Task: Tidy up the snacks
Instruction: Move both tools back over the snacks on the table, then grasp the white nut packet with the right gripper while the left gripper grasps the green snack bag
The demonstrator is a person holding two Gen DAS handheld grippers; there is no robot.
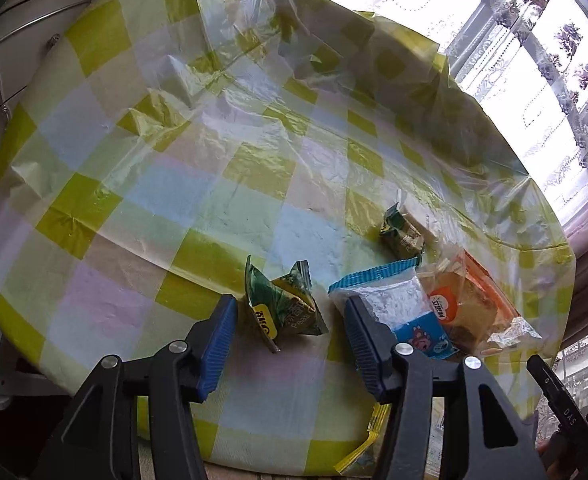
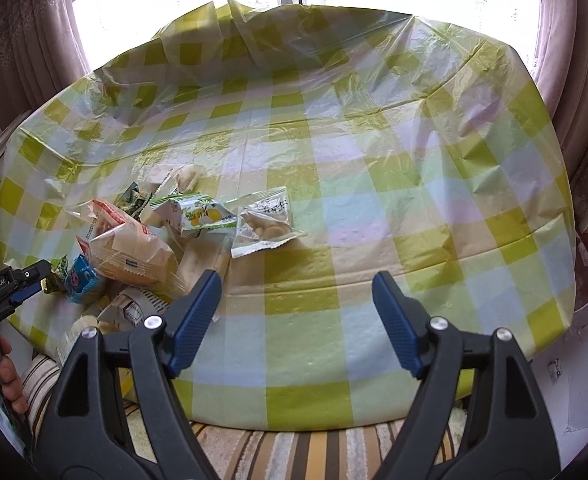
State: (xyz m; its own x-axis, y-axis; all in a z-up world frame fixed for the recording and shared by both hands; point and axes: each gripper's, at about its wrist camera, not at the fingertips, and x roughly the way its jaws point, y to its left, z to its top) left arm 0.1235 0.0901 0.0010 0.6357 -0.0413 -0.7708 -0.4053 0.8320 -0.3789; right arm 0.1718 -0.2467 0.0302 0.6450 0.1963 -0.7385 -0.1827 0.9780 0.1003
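Note:
Several snack packets lie on the round table with a green checked cloth (image 1: 214, 184). In the left wrist view my left gripper (image 1: 290, 320) is open, its fingers on either side of a green pea packet (image 1: 284, 310) on the cloth. A blue-and-clear packet (image 1: 397, 304), an orange-edged cake packet (image 1: 469, 304) and a small green packet (image 1: 403, 234) lie to its right. In the right wrist view my right gripper (image 2: 295, 300) is open and empty over bare cloth (image 2: 373, 200). The snack pile (image 2: 134, 240) sits to its left, with a clear nut packet (image 2: 264, 222) and a lemon packet (image 2: 198, 216).
The left gripper's tip (image 2: 22, 280) shows at the left edge of the right wrist view, at the pile. Curtains (image 2: 26, 40) and a bright window stand behind the table. A white cabinet (image 1: 26, 48) is at the left. A striped rug (image 2: 294, 452) lies below the table's front edge.

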